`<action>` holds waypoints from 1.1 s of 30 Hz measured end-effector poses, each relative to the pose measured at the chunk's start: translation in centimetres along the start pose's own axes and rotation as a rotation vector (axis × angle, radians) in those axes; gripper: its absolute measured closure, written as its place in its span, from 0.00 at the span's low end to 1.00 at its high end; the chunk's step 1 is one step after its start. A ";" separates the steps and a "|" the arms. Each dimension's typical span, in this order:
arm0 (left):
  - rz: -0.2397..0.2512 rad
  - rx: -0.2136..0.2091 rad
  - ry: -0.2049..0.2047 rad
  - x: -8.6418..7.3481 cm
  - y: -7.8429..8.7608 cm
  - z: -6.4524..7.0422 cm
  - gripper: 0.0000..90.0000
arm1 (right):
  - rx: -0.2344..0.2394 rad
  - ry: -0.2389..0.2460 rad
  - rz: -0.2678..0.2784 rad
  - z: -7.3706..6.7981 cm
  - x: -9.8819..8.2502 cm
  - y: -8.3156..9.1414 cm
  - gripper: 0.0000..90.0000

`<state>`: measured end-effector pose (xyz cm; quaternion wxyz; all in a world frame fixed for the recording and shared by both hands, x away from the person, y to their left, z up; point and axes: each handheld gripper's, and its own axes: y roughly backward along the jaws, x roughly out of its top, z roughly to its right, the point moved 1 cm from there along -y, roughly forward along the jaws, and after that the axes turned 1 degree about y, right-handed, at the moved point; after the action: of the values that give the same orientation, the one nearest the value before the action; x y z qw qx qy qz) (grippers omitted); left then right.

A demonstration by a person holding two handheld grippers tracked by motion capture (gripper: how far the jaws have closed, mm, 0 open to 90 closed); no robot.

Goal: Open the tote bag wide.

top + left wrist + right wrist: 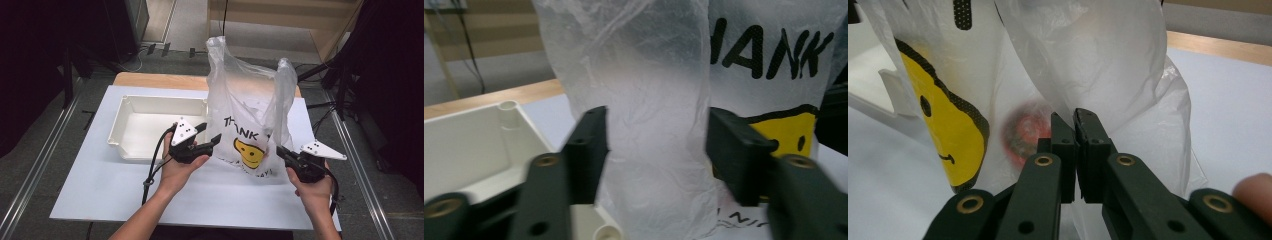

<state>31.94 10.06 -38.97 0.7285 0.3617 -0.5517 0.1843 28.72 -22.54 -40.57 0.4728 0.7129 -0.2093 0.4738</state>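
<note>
Your right tool (1075, 117) was clamped on the plastic bag's (245, 107) thin film. Your left tool (654, 150) stood half apart, the bag's side fold between its jaws; pad contact unclear. Printed: "THANK", yellow smiley face (250, 152). Bag: translucent white, crinkled, upright on the bench (100, 185), just beside the white tray (145, 125).

Bag (247, 117): thin translucent white plastic, crinkled, standing upright on the table with two handle loops raised. Front printed with black lettering above a yellow smiley face. A reddish round item shows faintly through its wall in the right gripper view. Stands just right of a white tray (150, 125).
</note>
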 end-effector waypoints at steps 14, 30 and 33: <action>-0.144 -0.079 -0.061 -2.0 -0.8 0.4 1.00 | 0.107 -0.010 0.131 -0.5 1.8 1.7 0.50; -0.065 -0.023 -0.037 -1.5 -0.1 0.8 0.53 | 0.033 -0.139 0.067 -0.3 2.2 -0.3 0.96; -0.041 0.024 0.009 -1.3 0.0 0.2 0.34 | 0.032 -0.124 0.029 -0.2 1.1 -0.6 0.97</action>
<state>31.35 10.11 -40.13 0.7304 0.3807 -0.5385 0.1776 29.65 -21.93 -39.85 0.4405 0.7451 -0.2410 0.4391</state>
